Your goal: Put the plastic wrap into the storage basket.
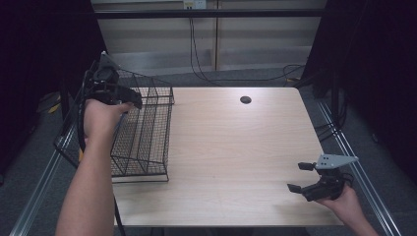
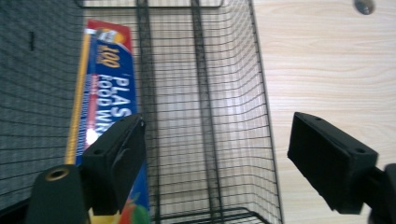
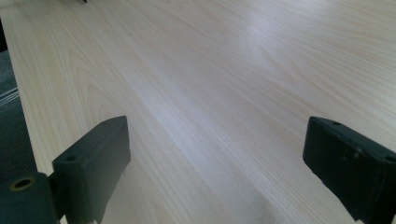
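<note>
Left claw wide, above wrap box

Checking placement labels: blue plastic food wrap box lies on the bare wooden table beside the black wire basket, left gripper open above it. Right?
Not quite. The blue plastic food wrap box lies inside the black wire basket, not on the wooden table. The left gripper view shows it; the left gripper is open above, as said.

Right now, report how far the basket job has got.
Done: the wrap box lies in the wire basket along one side. In hand: nothing; the left gripper is open above the basket, the right gripper open over the table. Left: apparently only pulling the left gripper away.
</note>
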`<move>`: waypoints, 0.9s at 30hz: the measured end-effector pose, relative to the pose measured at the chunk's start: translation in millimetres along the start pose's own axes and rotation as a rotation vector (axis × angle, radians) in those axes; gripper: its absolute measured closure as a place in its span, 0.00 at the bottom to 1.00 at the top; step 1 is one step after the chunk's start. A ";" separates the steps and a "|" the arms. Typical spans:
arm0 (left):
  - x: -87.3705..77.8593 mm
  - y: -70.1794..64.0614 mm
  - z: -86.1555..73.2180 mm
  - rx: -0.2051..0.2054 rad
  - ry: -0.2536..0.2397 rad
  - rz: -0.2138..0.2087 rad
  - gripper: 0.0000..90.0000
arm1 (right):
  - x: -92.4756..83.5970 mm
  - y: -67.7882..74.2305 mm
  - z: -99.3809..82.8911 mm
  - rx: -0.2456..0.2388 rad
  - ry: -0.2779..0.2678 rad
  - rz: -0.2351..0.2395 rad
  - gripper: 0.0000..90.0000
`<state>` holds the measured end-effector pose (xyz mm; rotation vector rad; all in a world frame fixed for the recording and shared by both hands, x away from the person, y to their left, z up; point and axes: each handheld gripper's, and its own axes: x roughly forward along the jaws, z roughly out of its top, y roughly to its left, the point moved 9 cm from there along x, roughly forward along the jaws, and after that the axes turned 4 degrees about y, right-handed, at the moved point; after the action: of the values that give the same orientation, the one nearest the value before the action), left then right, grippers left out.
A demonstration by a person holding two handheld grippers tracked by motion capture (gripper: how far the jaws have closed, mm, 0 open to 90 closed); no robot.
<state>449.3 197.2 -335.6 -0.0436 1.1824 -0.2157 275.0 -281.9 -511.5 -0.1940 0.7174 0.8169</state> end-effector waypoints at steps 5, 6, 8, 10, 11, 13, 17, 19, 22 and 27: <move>2.4 -14.8 0.7 0.048 -0.008 -0.019 0.19 | 0.2 0.3 0.5 0.001 0.001 0.000 0.08; 3.3 -18.1 0.6 0.057 -0.008 -0.024 0.19 | 0.4 0.5 0.5 -0.001 0.001 0.001 0.08; 5.0 -24.7 1.0 0.074 -0.014 -0.036 0.17 | 0.4 0.7 0.7 -0.003 0.001 0.001 0.08; 6.7 -30.6 0.8 0.095 -0.018 -0.041 0.16 | 0.2 0.6 0.6 -0.002 0.000 0.000 0.08; 7.8 -33.3 0.8 0.103 -0.021 -0.043 0.15 | 0.0 0.6 0.7 0.000 0.000 0.001 0.08; 10.4 -38.8 0.1 0.116 -0.025 -0.050 0.14 | -0.4 0.4 0.8 -0.002 -0.003 0.000 0.08; 15.4 -50.8 -2.2 0.145 -0.026 -0.072 0.13 | -0.6 0.6 0.7 -0.004 -0.003 0.000 0.08; 19.6 -57.4 -4.8 0.165 -0.027 -0.086 0.13 | -0.5 1.0 0.7 -0.004 0.000 0.003 0.08; 27.4 -66.1 -10.0 0.190 -0.015 -0.106 0.13 | -0.6 0.9 1.4 -0.005 -0.005 0.001 0.08; 35.3 -75.1 -15.0 0.240 -0.003 -0.122 0.12 | -0.6 1.6 0.8 -0.006 0.000 0.007 0.08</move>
<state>437.4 118.1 -362.5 0.0942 1.1449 -0.4637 273.9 -280.8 -510.3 -0.1965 0.7157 0.8262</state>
